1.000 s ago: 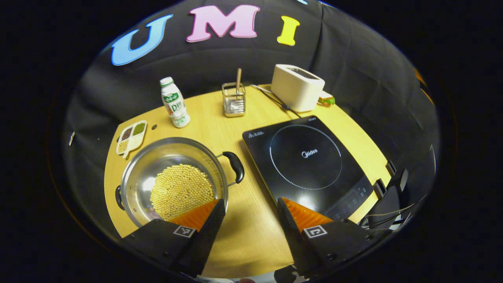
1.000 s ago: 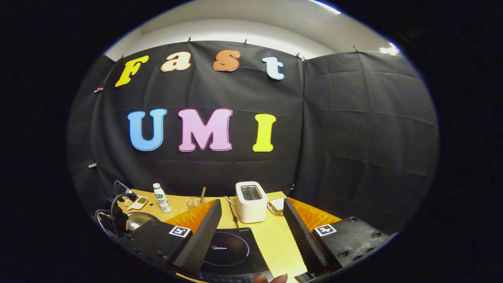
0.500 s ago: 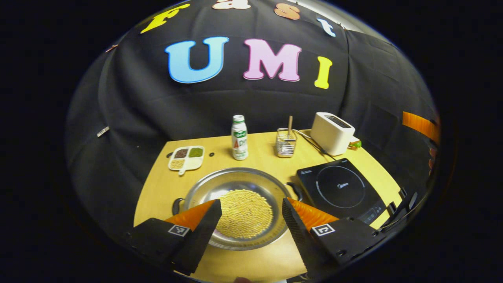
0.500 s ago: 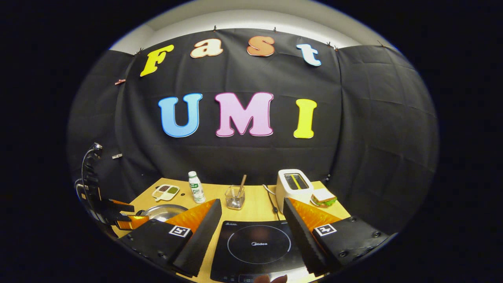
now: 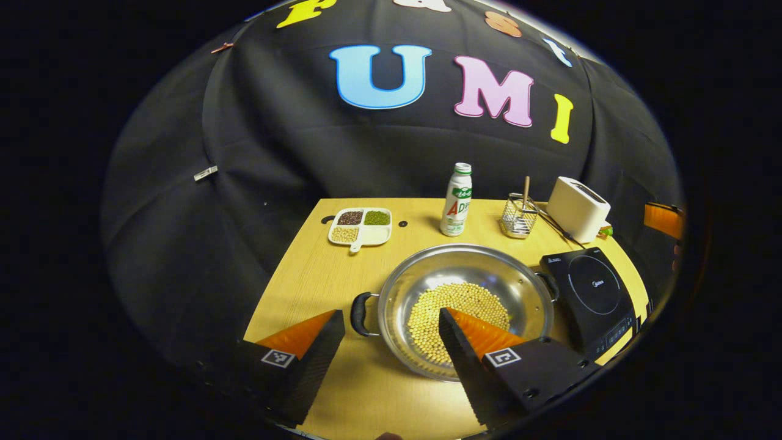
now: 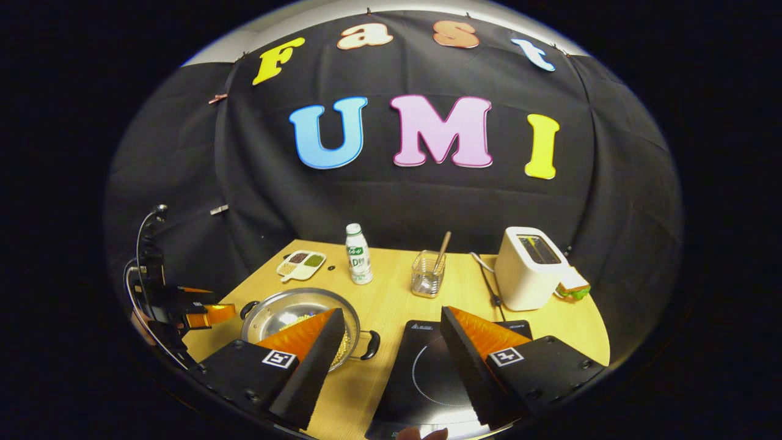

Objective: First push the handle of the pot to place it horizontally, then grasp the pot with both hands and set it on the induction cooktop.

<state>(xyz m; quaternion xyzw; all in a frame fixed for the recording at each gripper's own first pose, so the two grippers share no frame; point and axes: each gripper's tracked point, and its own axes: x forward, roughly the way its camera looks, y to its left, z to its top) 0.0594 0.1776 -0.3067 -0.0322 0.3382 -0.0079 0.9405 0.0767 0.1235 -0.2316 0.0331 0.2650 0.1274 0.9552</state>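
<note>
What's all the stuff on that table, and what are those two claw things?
Pot: one, shiny steel with two black handles, on the table left of the cooktop, not on it.
Soybeans: a pale yellow layer in the pot.
Induction cooktop: one, black, right of the pot.
Toaster: one, white, back right.
Sandwich: one, beside the toaster.
Wire basket: one, with a wooden stick standing in it, at the back.
Bottle: one, white and green, upright at the back.
Divided dish: one, white, holding dark, green and pale beans, back left.
Table: one, light wood.
Left gripper: open, above the pot's near left side.
Right gripper: open, above the cooktop's near edge.
</note>
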